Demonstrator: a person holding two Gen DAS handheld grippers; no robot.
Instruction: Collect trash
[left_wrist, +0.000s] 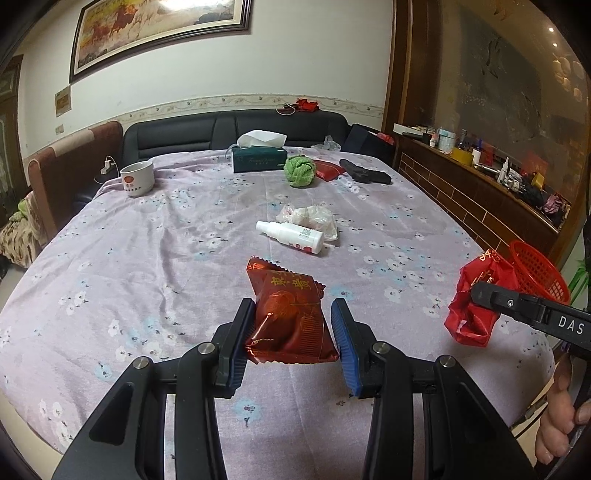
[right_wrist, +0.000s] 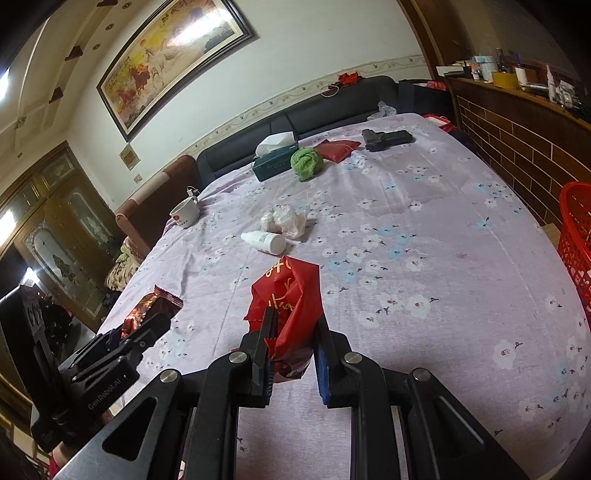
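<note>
Your left gripper (left_wrist: 293, 332) pinched the brown packet (left_wrist: 290, 317) between its pads; your right gripper (right_wrist: 293, 341) clamped the red wrapper (right_wrist: 290, 295), just above the table (left_wrist: 147, 236). Best carried level to the basket (left_wrist: 539, 271), which stood right of the wrapper.

White mug (left_wrist: 137, 178), tissue box (left_wrist: 259, 158), green cloth (left_wrist: 300, 170), framed painting (left_wrist: 162, 31).
</note>
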